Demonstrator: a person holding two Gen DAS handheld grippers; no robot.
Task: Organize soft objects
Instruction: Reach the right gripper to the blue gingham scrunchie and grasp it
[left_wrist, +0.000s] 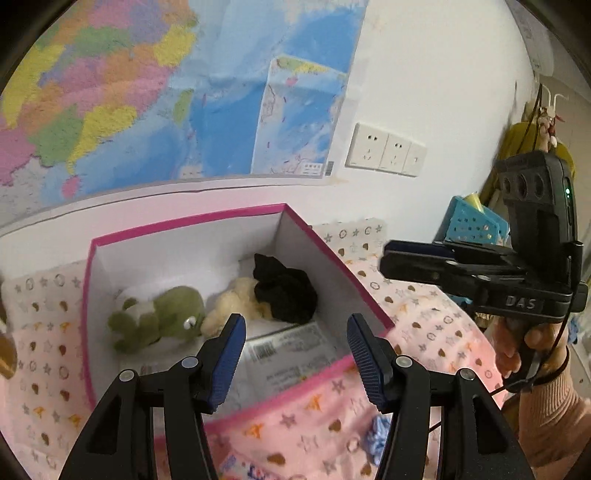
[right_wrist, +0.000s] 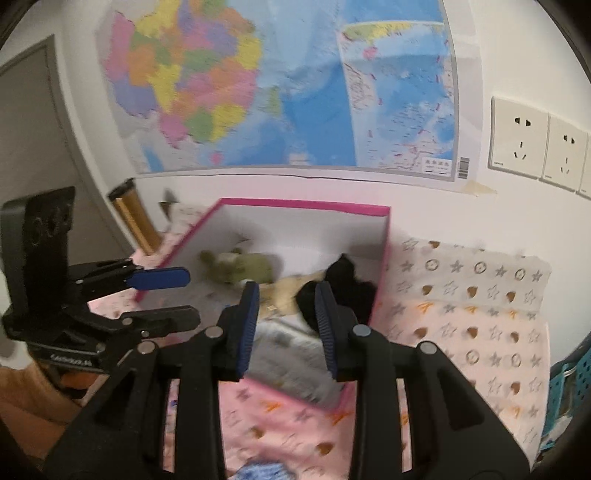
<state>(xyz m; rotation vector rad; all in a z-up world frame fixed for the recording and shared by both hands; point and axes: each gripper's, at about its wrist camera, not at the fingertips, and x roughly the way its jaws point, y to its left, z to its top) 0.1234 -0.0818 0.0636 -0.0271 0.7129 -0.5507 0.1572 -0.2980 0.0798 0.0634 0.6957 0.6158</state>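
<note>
Standing over the pink cloth (left_wrist: 424, 325), both tongs hang above a pink-rimmed box (left_wrist: 88, 295). Left tongs (left_wrist: 295, 354): fingers apart, nothing between them. Right tongs (right_wrist: 284, 325): fingers also apart, narrower gap, nothing held.

Box contents, all lying on its white floor: green plush (left_wrist: 159, 317) at left, cream plush (left_wrist: 236, 302) in the middle, black plush (left_wrist: 288, 291) at right, partly lying over the cream one. A printed label (left_wrist: 288, 347) shows on the floor near the front wall.

Left view only: the hand (left_wrist: 532, 343) gripping the right tongs' handle, a pink sleeve (left_wrist: 554, 417), a blue knitted piece (left_wrist: 376, 439) on the cloth in front of the box, hung items (left_wrist: 546, 122) at far right.

Right view only: a grey door (right_wrist: 33, 155), a gold-and-black tube (right_wrist: 133, 218) leaning by the wall, and the left tongs seen side-on. It is blurrier.

Both views: wall map (right_wrist: 295, 92), sockets (left_wrist: 384, 151), teal basket (left_wrist: 472, 221).
</note>
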